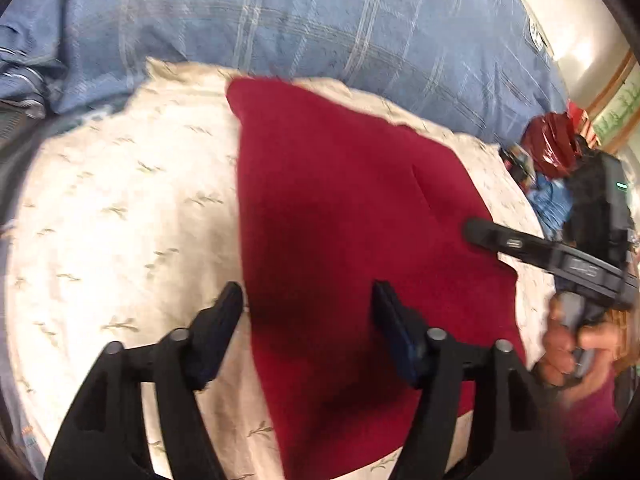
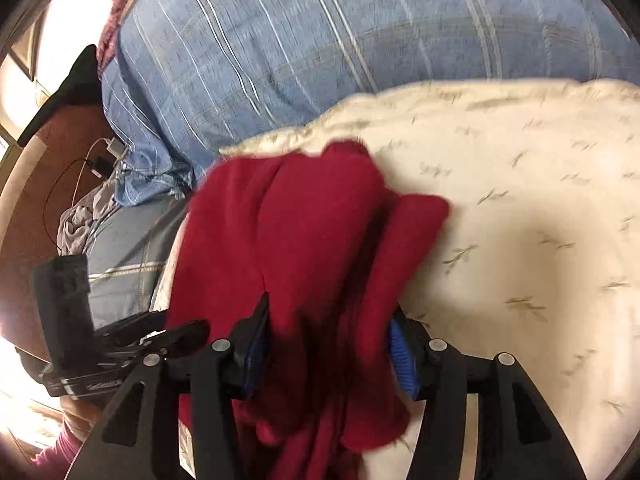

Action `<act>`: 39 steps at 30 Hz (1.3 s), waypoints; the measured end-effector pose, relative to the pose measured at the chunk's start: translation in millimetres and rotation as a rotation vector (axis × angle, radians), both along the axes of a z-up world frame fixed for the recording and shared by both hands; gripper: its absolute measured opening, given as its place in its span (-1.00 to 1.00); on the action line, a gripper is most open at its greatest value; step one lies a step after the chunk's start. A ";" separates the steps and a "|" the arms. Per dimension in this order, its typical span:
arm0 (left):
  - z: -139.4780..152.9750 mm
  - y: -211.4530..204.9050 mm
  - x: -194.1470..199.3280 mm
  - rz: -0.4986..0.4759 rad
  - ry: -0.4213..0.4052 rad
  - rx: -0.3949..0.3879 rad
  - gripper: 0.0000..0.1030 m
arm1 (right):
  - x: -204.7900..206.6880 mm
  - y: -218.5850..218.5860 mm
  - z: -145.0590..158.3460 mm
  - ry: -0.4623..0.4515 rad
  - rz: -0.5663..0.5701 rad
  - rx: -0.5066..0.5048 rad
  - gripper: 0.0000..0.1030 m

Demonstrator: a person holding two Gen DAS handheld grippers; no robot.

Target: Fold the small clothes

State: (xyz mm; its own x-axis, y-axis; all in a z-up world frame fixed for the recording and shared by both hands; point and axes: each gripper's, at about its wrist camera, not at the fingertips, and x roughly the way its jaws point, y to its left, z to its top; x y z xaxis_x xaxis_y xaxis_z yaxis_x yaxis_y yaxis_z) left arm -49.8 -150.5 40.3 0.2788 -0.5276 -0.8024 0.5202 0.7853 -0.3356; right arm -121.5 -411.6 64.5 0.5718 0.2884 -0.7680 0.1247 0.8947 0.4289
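Observation:
A dark red garment (image 1: 340, 208) lies spread on a cream leaf-patterned cloth (image 1: 120, 208). My left gripper (image 1: 308, 300) is open just above the garment's left edge, holding nothing. My right gripper shows in the left wrist view (image 1: 480, 236) resting at the garment's right edge. In the right wrist view the red garment (image 2: 304, 232) lies bunched between the fingers of the right gripper (image 2: 328, 320), whose jaws stand wide apart; the cloth fills the gap and hides whether they pinch it. The left gripper (image 2: 188, 330) shows at the left there.
A blue plaid bedspread (image 1: 320, 20) lies behind the cream cloth (image 2: 520, 200). A red bag (image 1: 548, 144) and blue clutter sit at the right. A charger and cables (image 2: 108, 152) lie on a brown surface at the left, next to grey fabric (image 2: 80, 228).

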 end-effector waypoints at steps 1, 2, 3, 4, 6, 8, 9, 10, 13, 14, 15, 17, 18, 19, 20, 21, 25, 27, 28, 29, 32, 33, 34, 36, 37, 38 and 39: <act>4.1 1.2 -1.5 0.009 -0.025 0.001 0.35 | -5.6 5.0 10.4 -0.031 0.006 -0.032 0.02; 8.6 1.1 -2.7 0.019 -0.051 -0.001 0.36 | -12.1 10.9 20.0 -0.066 0.030 -0.052 -0.02; 12.9 1.4 -4.7 0.032 -0.080 0.002 0.41 | -16.4 19.8 27.3 -0.087 0.067 -0.061 -0.11; 15.3 2.8 -6.1 0.041 -0.099 0.006 0.44 | -18.3 29.0 32.8 -0.096 0.101 -0.070 -0.19; 16.6 2.3 -9.4 0.055 -0.129 0.019 0.52 | -22.8 50.7 34.2 -0.108 0.176 -0.101 -0.22; 15.9 0.3 -12.9 0.065 -0.151 0.040 0.52 | -24.6 73.7 23.1 -0.087 0.233 -0.224 -0.32; 13.6 -1.1 -11.8 0.071 -0.160 0.048 0.52 | -24.9 78.1 15.8 -0.067 0.227 -0.275 -0.36; 13.5 -1.3 -13.8 0.078 -0.172 0.053 0.52 | -25.3 78.8 3.9 -0.027 0.212 -0.305 -0.37; 17.2 5.1 -20.8 0.107 -0.214 0.050 0.52 | -33.2 79.9 -14.2 -0.035 0.208 -0.337 -0.36; 19.2 5.3 -23.1 0.113 -0.224 0.045 0.52 | -35.9 84.2 -14.2 -0.050 0.214 -0.368 -0.36; 22.0 9.2 -26.9 0.119 -0.240 0.040 0.52 | -36.9 87.5 -12.3 -0.053 0.213 -0.380 -0.36; 26.3 10.2 -32.0 0.128 -0.271 0.036 0.52 | -39.1 88.2 -4.7 -0.066 0.205 -0.372 -0.36; 29.5 10.9 -35.2 0.131 -0.294 0.035 0.52 | -41.6 87.9 2.2 -0.084 0.188 -0.358 -0.30; 32.2 11.7 -37.7 0.135 -0.313 0.036 0.52 | -44.0 86.8 7.6 -0.099 0.170 -0.353 -0.30; 34.3 12.2 -39.6 0.140 -0.326 0.036 0.52 | -45.4 86.2 13.0 -0.112 0.151 -0.349 -0.30; 37.1 13.4 -41.9 0.148 -0.343 0.034 0.52 | -48.3 84.2 20.9 -0.133 0.114 -0.346 -0.26; 45.4 17.6 -48.3 0.174 -0.375 0.023 0.60 | -53.3 77.7 37.5 -0.172 0.012 -0.342 0.01; 48.2 20.2 -50.0 0.186 -0.384 0.016 0.60 | -53.4 76.6 40.4 -0.183 -0.020 -0.338 0.05; 49.3 21.0 -50.7 0.195 -0.388 0.018 0.60 | -53.5 77.1 40.7 -0.182 -0.033 -0.343 0.15; 50.0 21.6 -51.1 0.201 -0.392 0.019 0.60 | -55.9 75.4 41.7 -0.182 -0.042 -0.347 0.21; 52.0 23.4 -52.5 0.206 -0.394 0.011 0.60 | -54.8 77.4 42.0 -0.187 -0.058 -0.365 0.35; 52.8 24.0 -53.2 0.207 -0.397 0.010 0.60 | -54.0 78.8 42.2 -0.186 -0.059 -0.378 0.38; 53.6 24.1 -54.4 0.208 -0.403 0.012 0.60 | -52.9 80.7 42.3 -0.185 -0.058 -0.383 0.43; 55.0 23.8 -56.4 0.208 -0.420 0.016 0.60 | -51.4 81.7 42.3 -0.188 -0.059 -0.380 0.44; 55.3 23.9 -57.1 0.208 -0.425 0.017 0.60 | -50.9 82.1 42.6 -0.190 -0.061 -0.378 0.45; 55.5 24.1 -57.1 0.209 -0.426 0.016 0.60 | -50.8 82.8 42.1 -0.189 -0.063 -0.378 0.47; 55.6 24.3 -57.6 0.210 -0.424 0.014 0.60 | -50.1 83.3 41.6 -0.188 -0.064 -0.379 0.51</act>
State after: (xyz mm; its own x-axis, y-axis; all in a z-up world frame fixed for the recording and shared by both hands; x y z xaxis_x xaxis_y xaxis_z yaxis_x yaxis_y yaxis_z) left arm -107.4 -126.2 95.9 0.6829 -0.4144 -0.6016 0.4384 0.8912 -0.1164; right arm -171.6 -328.3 106.1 0.7193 -0.0347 -0.6938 0.1361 0.9864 0.0917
